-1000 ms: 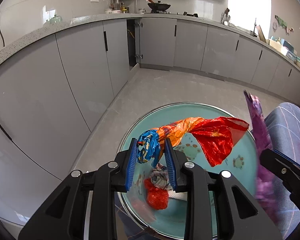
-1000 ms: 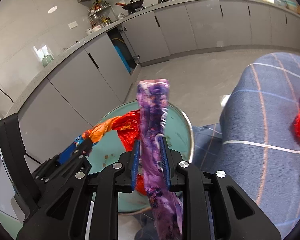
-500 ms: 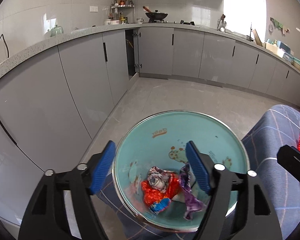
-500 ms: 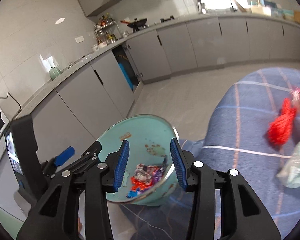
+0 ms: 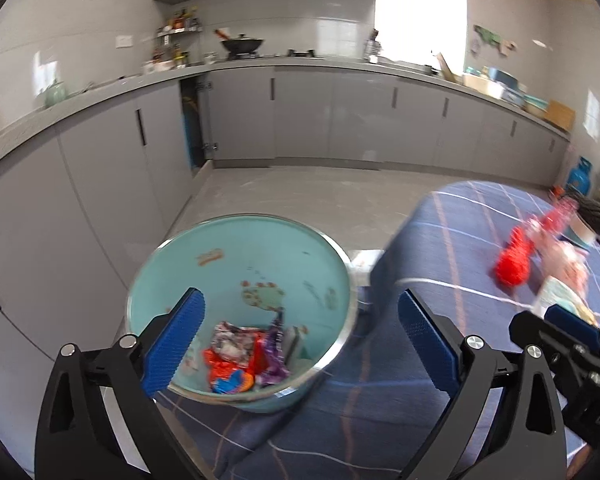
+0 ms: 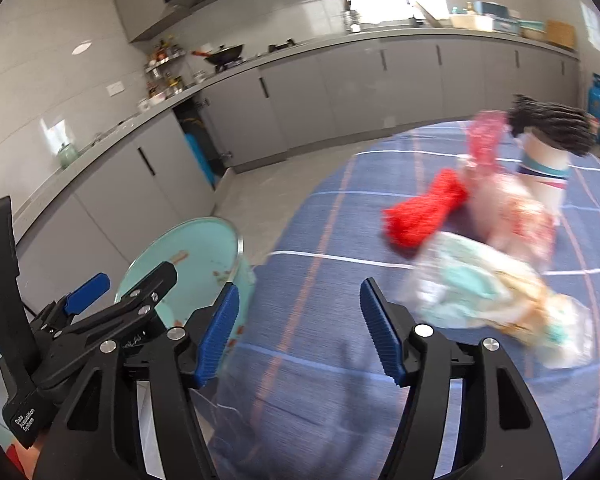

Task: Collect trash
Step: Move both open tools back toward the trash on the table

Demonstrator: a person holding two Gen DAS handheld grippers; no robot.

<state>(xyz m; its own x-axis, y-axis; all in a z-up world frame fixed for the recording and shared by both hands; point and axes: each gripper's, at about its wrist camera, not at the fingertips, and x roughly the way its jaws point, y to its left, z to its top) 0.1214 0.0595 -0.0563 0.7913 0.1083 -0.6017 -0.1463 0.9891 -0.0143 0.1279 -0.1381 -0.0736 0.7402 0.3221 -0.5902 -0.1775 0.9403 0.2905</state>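
Partly done: several wrappers lie in teal bin just off the cloth's edge. Red bundle & blurry, prob. plastic bags remain mid-cloth. Left gripper & right gripper both wide apart, nothing held.

Grey kitchen cabinets, wok on stove, blue gas cylinder, blue plaid tablecloth

Grey handleless-front cabinets run along two walls under a grey counter. A wok sits on the hob. A bright window lights the pale tiled floor.
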